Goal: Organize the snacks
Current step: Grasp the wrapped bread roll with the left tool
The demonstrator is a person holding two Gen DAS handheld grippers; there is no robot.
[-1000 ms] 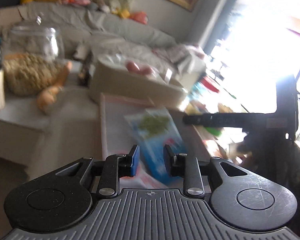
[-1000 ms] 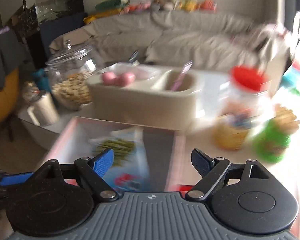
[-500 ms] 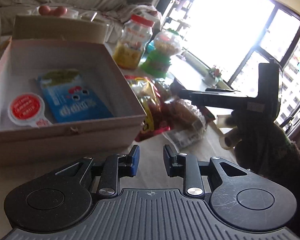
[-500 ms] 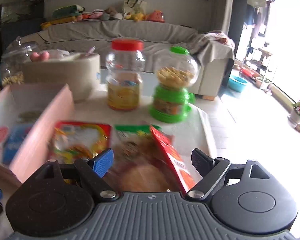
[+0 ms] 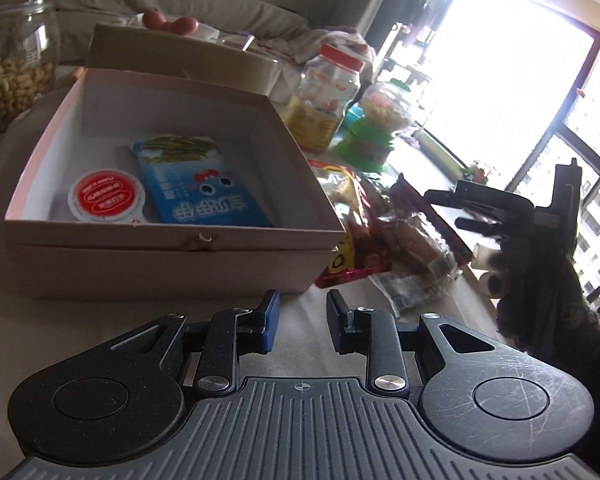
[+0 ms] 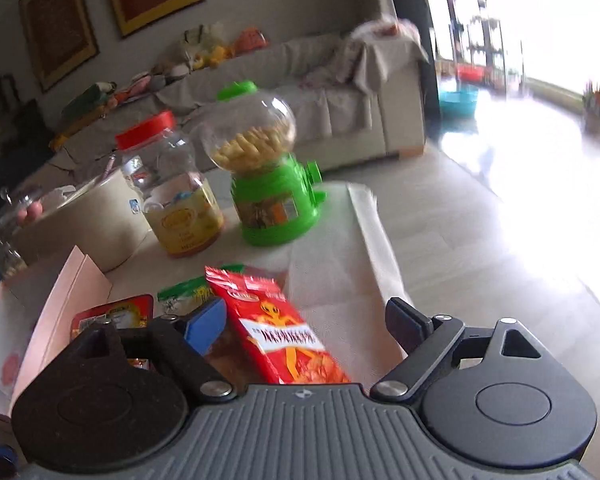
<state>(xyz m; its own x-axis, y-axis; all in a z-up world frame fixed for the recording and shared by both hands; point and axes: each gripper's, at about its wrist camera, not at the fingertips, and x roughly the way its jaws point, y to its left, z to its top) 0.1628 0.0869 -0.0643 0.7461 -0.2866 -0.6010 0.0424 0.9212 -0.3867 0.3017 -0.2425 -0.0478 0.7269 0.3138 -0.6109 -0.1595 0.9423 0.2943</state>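
Observation:
A pale pink box (image 5: 168, 236) holds a blue snack packet (image 5: 196, 184) and a round red-lidded cup (image 5: 106, 198). Right of the box lies a pile of snack bags (image 5: 384, 232). My left gripper (image 5: 299, 322) is empty, its jaws a narrow gap apart, low over the table in front of the box. My right gripper (image 6: 306, 320) is open and hangs over the pile, with a red snack bag (image 6: 284, 332) between its fingers but not clamped. The right gripper also shows in the left wrist view (image 5: 456, 208).
A red-lidded jar (image 6: 172, 196) and a green candy dispenser (image 6: 268, 176) stand behind the pile. A beige bin (image 5: 180, 56) and a glass jar of nuts (image 5: 12, 64) stand behind the box. The table edge (image 6: 376, 240) is to the right, floor beyond.
Both grippers have pulled back from over the box. The right gripper swung right and came down over the snack pile, around the red bag. The left gripper sank in front of the box.

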